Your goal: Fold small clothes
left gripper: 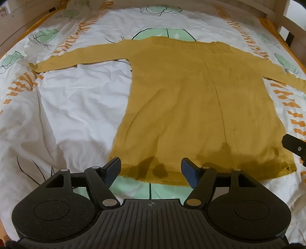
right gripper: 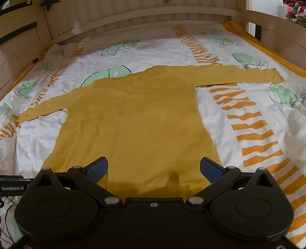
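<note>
A mustard-yellow knitted sweater (left gripper: 191, 95) lies flat on the bed, hem nearest the cameras and neckline toward the far end, with both long sleeves stretched out sideways. The knit has a fine vertical rib, and a lengthwise crease or seam runs down the body. A band of openwork pattern runs along the neckline. The fabric lies mostly smooth, and the hem band looks darker where the tools' shadows fall on it.

The left gripper (left gripper: 151, 170) hangs over the hem, its blue-padded jaws apart at a middling spread. The hem edge shows between them, but the pads press on nothing and nothing is held. The right gripper (right gripper: 154, 170) hovers over the lower body of the sweater toward its right side edge, jaws spread very wide and released, with only flat knit showing in the gap. In the left wrist view a black part of the right tool pokes in at the right border, just beside the sweater's lower right corner. In the right wrist view a black part of the other tool, bearing a printed label, shows at the left border.

Under the sweater is a rumpled white duvet cover (left gripper: 80, 99) printed with pale green leaf shapes, thin dark line drawings and columns of orange dashes. A light wooden bed frame (right gripper: 133, 17) with a slatted end surrounds the bedding.
</note>
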`<move>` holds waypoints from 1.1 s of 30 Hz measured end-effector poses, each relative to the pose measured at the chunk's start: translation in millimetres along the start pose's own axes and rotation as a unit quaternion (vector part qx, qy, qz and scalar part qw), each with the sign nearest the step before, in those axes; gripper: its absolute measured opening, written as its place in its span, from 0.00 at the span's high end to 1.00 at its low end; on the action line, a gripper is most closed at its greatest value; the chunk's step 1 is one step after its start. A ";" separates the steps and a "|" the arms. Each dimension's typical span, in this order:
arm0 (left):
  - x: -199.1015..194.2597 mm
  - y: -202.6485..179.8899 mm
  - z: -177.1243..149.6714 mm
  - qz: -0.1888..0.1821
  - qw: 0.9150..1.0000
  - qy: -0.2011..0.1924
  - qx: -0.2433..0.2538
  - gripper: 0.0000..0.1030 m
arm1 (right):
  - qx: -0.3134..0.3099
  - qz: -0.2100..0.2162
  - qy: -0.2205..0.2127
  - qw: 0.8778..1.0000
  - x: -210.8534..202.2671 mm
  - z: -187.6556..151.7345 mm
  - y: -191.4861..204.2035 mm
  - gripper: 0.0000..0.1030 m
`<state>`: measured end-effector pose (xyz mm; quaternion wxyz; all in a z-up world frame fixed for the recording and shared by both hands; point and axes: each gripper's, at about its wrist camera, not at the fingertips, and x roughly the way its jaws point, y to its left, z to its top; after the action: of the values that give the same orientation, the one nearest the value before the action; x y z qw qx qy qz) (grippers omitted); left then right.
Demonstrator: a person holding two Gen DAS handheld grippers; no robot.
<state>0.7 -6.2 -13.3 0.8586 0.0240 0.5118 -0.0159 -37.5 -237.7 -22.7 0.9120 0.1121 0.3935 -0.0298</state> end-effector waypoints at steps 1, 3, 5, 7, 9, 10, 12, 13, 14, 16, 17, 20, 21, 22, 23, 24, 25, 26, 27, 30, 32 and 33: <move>0.2 0.0 0.0 0.000 1.000 0.001 0.000 0.34 | 0.000 0.000 0.000 1.000 0.0 -0.1 1.2 0.00; 0.4 -0.5 0.2 0.000 1.000 0.002 0.000 0.34 | 0.000 0.000 0.001 1.000 -0.6 -0.2 1.7 0.00; 0.6 -0.5 0.2 0.000 1.000 0.002 0.000 0.34 | 0.000 0.000 0.001 1.000 -0.5 -0.5 2.0 0.00; 0.8 -0.1 0.0 -0.001 1.000 0.002 -0.001 0.34 | 0.000 0.000 0.003 1.000 0.0 -0.8 2.4 0.00; 1.5 0.6 -0.4 -0.002 1.000 0.002 -0.001 0.34 | 0.000 0.001 0.004 1.000 0.5 -1.5 2.9 0.00; 1.7 0.7 -0.4 -0.002 1.000 0.003 -0.001 0.34 | 0.000 0.001 0.005 1.000 1.2 -1.2 2.8 0.00; 2.2 1.3 -0.3 -0.003 1.000 0.003 -0.002 0.34 | 0.001 0.001 0.007 1.000 1.5 -1.7 3.0 0.00; 2.3 1.2 -0.5 -0.004 1.000 0.003 -0.002 0.34 | 0.001 0.001 0.007 1.000 1.8 -2.1 2.6 0.00; 2.2 1.6 0.5 -0.004 1.000 0.004 -0.003 0.34 | 0.001 0.002 0.008 1.000 2.1 -1.9 2.4 0.00; 2.3 1.7 0.4 -0.004 1.000 0.004 -0.003 0.34 | 0.002 0.003 0.009 1.000 2.4 -1.5 2.0 0.00; 2.4 1.8 0.4 -0.004 1.000 0.004 -0.003 0.34 | 0.001 0.003 0.011 1.000 2.7 -1.6 1.9 0.00; 2.8 2.0 0.3 -0.004 1.000 0.005 -0.004 0.34 | 0.002 0.004 0.013 1.000 3.6 -1.1 2.0 0.00; 3.0 2.2 0.2 -0.005 1.000 0.005 -0.005 0.34 | 0.002 0.005 0.013 1.000 3.7 -1.3 2.1 0.00; 3.2 2.0 0.1 -0.005 1.000 0.005 -0.005 0.34 | 0.001 0.005 0.014 1.000 3.9 -0.8 2.2 0.00; 3.3 2.0 0.2 -0.005 1.000 0.006 -0.005 0.34 | 0.001 0.005 0.014 1.000 4.0 -0.7 2.1 0.00; 3.4 1.8 0.1 -0.005 1.000 0.006 -0.005 0.34 | 0.001 0.005 0.014 1.000 4.2 -0.6 2.3 0.00; 3.4 2.0 0.2 -0.006 1.000 0.006 -0.005 0.34 | 0.001 0.006 0.015 1.000 4.5 -0.5 2.3 0.00; 3.4 2.2 0.0 -0.006 1.000 0.006 -0.005 0.34 | 0.000 0.006 0.015 1.000 4.9 -0.5 2.4 0.00; 3.6 2.0 -0.2 -0.007 1.000 0.007 -0.005 0.34 | 0.000 0.006 0.016 1.000 5.0 -0.3 2.3 0.00; 4.0 2.3 0.2 -0.007 1.000 0.008 -0.005 0.34 | 0.001 0.008 0.018 1.000 6.2 -0.5 3.2 0.00; 4.2 2.5 0.3 -0.008 1.000 0.009 -0.005 0.34 | 0.000 0.009 0.019 1.000 6.7 -0.7 3.9 0.00; 4.2 2.6 0.3 -0.008 1.000 0.009 -0.006 0.34 | 0.001 0.009 0.019 1.000 6.6 -0.8 4.2 0.00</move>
<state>3.1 -3.7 -16.8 0.8537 0.0149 0.5202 -0.0198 -32.9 -233.2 -27.2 0.9044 0.1167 0.4100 -0.0197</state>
